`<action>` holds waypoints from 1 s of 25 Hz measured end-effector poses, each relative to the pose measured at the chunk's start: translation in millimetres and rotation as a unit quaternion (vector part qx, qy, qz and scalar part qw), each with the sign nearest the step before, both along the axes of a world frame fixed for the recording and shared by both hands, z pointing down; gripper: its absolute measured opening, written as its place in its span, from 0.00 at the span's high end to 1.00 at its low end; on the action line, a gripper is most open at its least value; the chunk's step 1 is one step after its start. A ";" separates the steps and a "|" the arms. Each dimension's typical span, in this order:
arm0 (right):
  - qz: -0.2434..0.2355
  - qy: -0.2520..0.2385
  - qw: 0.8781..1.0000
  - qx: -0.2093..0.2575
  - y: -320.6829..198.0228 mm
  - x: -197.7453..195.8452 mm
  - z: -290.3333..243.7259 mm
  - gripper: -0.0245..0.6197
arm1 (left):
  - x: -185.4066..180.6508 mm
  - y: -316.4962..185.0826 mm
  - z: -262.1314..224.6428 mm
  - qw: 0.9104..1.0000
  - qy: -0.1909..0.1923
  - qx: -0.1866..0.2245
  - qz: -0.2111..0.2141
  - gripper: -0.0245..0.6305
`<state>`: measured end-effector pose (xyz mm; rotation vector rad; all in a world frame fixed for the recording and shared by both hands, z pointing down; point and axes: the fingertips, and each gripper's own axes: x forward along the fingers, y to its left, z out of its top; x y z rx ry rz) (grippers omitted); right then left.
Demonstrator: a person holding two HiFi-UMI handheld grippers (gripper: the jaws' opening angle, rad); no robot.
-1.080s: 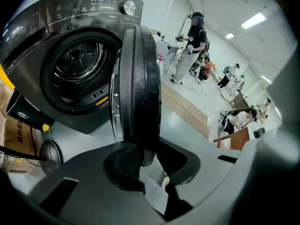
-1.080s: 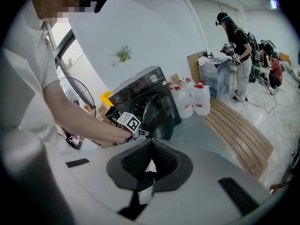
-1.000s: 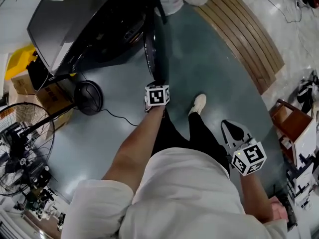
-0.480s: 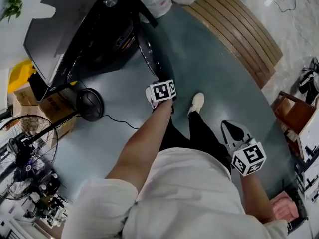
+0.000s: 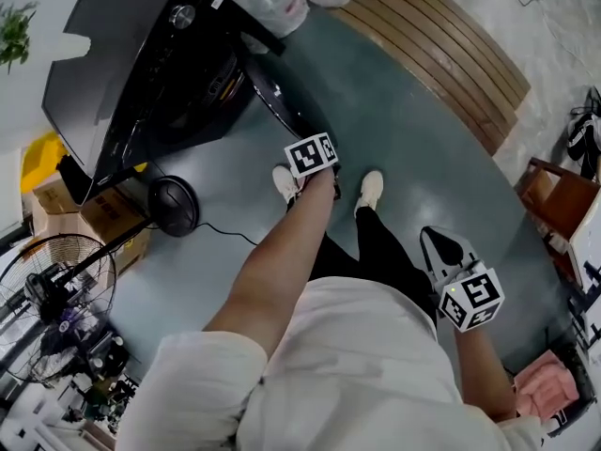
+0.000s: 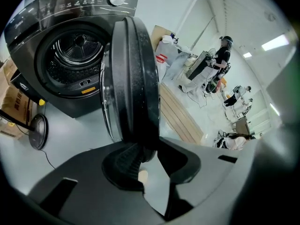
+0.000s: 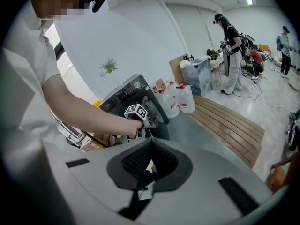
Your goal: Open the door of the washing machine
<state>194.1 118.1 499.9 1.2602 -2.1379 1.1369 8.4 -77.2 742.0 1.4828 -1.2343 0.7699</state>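
Door (image 6: 133, 78) of the washing machine (image 6: 28, 46) is standing between the just-opening jaws of my left gripper (image 6: 149, 150), arm (image 5: 277, 261) stretching down; my right gripper (image 7: 151, 142) is hanging closed, empty; panel (image 6: 77, 1) print is unreadable.

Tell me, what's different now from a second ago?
The door has swung further open, drawn along by the left gripper. Its jaws have just been opening, with the door's edge between them. The right gripper stayed shut and empty, and the washing machine has not moved.

The washing machine (image 5: 103, 64) and the fan (image 5: 56, 289) are cut off by the head view's edges
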 end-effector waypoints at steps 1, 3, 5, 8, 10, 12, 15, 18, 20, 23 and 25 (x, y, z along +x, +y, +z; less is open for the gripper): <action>0.003 -0.001 1.000 0.000 1.3 2.8 0.3 0.95 | 3.8 -1.7 -0.2 1.000 0.001 -0.001 -0.004 0.81; 0.008 -0.002 1.000 -0.001 3.6 8.0 0.8 0.95 | 11.7 -5.4 -0.8 1.000 0.004 -0.002 -0.012 0.81; 0.012 -0.004 1.000 -0.002 5.4 12.0 1.7 0.95 | 19.0 -9.5 -1.0 1.000 0.009 -0.005 -0.020 0.81; 0.019 -0.006 1.000 -0.003 8.5 18.2 4.3 0.95 | 30.9 -15.5 -0.8 0.999 0.018 -0.011 -0.032 0.81; 0.025 -0.006 1.000 -0.004 10.2 22.1 5.5 0.95 | 39.0 -19.1 -0.7 0.999 0.025 -0.015 -0.040 0.81; 0.030 -0.007 1.000 -0.004 11.0 26.1 5.8 0.95 | 47.7 -23.3 -0.8 0.998 0.032 -0.017 -0.049 0.81; 0.036 -0.008 0.999 -0.005 11.6 32.1 6.2 0.95 | 61.3 -31.3 -1.8 0.997 0.044 -0.017 -0.060 0.80; 0.041 -0.009 0.999 -0.005 11.8 38.2 7.0 0.95 | 71.9 -39.5 -2.7 0.996 0.052 -0.020 -0.076 0.80; 0.045 -0.009 0.999 -0.006 12.0 43.7 7.2 0.95 | 79.0 -44.0 -2.9 0.995 0.054 -0.021 -0.086 0.80; 0.051 -0.010 0.999 -0.007 11.8 51.5 8.3 0.95 | 89.0 -51.5 -3.2 0.993 0.060 -0.023 -0.100 0.80; 0.053 -0.011 0.998 -0.008 11.7 55.5 9.5 0.95 | 94.8 -56.5 -3.2 0.992 0.065 -0.025 -0.107 0.80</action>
